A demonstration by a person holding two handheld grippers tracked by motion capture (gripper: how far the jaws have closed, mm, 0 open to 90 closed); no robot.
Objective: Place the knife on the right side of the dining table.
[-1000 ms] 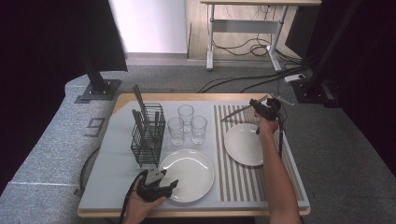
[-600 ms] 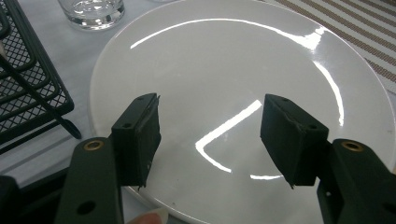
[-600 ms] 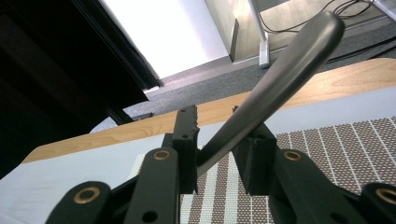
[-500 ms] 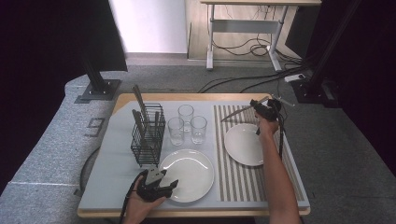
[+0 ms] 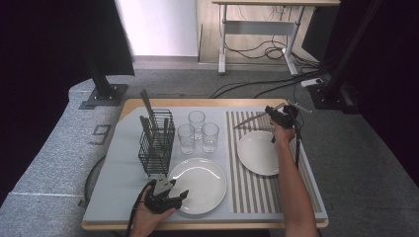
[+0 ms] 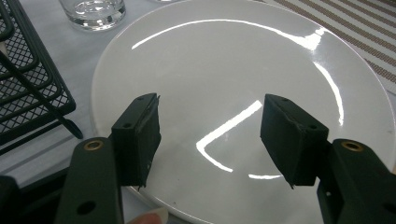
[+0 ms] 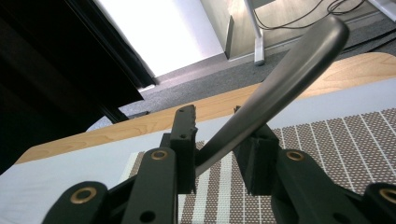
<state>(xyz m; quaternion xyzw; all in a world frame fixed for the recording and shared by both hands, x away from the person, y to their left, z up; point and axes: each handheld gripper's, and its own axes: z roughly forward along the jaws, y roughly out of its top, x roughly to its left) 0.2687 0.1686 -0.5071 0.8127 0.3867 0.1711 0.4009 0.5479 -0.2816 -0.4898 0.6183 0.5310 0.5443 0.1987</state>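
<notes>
My right gripper (image 5: 274, 114) hovers over the far edge of the striped mat (image 5: 257, 192), shut on a grey metal utensil (image 5: 251, 120) that sticks out to the left. In the right gripper view the utensil's handle (image 7: 289, 74) rises slanting from between the jaws of my right gripper (image 7: 214, 122). A white plate (image 5: 258, 152) lies just below that hand. My left gripper (image 5: 173, 197) rests at the near-left rim of a second white plate (image 5: 200, 183). In the left gripper view, my left gripper (image 6: 210, 112) stands open over this plate (image 6: 243, 60) with nothing between its jaws.
A black wire cutlery basket (image 5: 156, 140) with several utensils stands left of centre. Three clear glasses (image 5: 197, 131) stand beside it, behind the near plate. The grey tray (image 5: 123, 168) holds everything. A desk frame and cables lie on the floor beyond.
</notes>
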